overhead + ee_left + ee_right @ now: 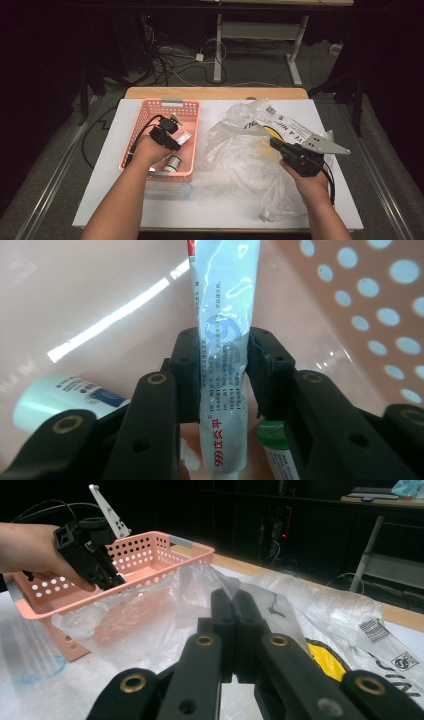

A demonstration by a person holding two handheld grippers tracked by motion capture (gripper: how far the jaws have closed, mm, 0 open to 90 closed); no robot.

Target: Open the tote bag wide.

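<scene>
Nearest me, both forearms come in over the near edge of the white table (100, 210). My right hand (312, 187) sits low on the right side, wrist roughly level, and the right gripper (276, 145) points left and away into the clear plastic bag (235, 150). In the right gripper view its jaws are pressed together on a fold of that bag's film, so this tool is closed on the bag. The bag sprawls across the middle and right of the table, crumpled, with a printed strip and a yellow patch (325, 660) just right of the jaws. Bare table shows along the near edge in front of the bag and to the far right.

On the left, my left hand (147, 150) is raised over the near half of the pink basket (192, 107), and the left gripper (170, 145) tips down into it. Its jaws stand narrow, the pads clamped on both sides of a white ointment tube (222, 340) that runs upright between them over the basket floor. Beside it in the basket are a white bottle (55, 397) at the left and a green-capped container (272, 435) at the right. The perforated basket wall (370, 315) rises close on the right in that view.

Farther off, the table's wooden far edge (215, 93) is bare.
</scene>
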